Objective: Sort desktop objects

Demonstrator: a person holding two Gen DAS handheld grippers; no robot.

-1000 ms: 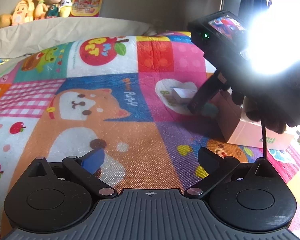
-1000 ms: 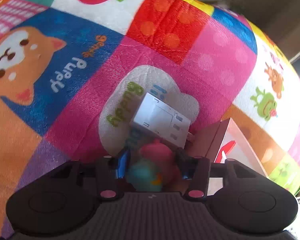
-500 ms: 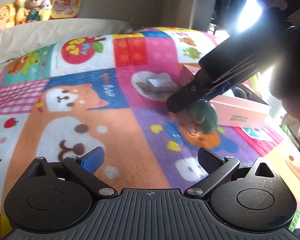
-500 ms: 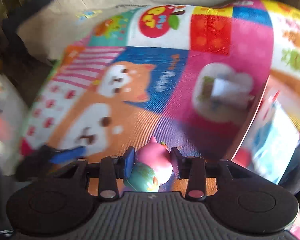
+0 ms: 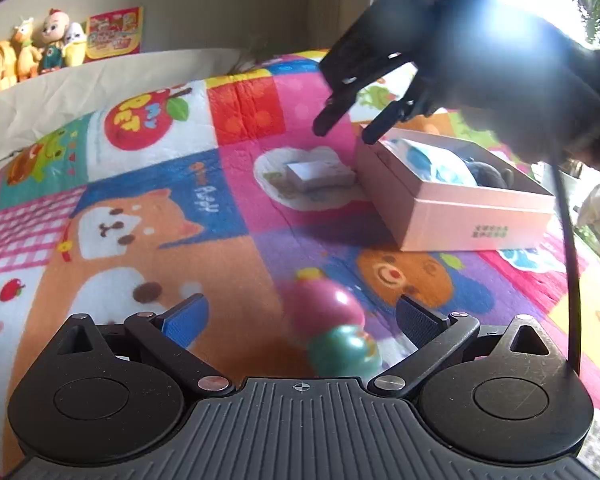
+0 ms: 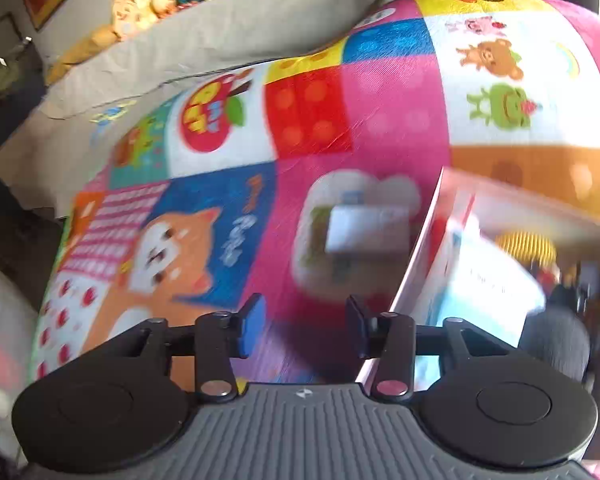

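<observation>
The pink-and-teal toy figure (image 5: 334, 330) lies blurred on the patchwork play mat (image 5: 172, 248), between the wide-apart, empty jaws of the left gripper (image 5: 300, 316), well in front of the pink box (image 5: 452, 200). The right gripper (image 6: 306, 326) hangs above the box's near-left corner, its jaws opening with nothing between them; probably it let the toy go for the left one to take. A small white box (image 5: 320, 174) rests just left of the pink box. The mat reads "Puppy"; print on the pink box's side is too small to read.
</observation>
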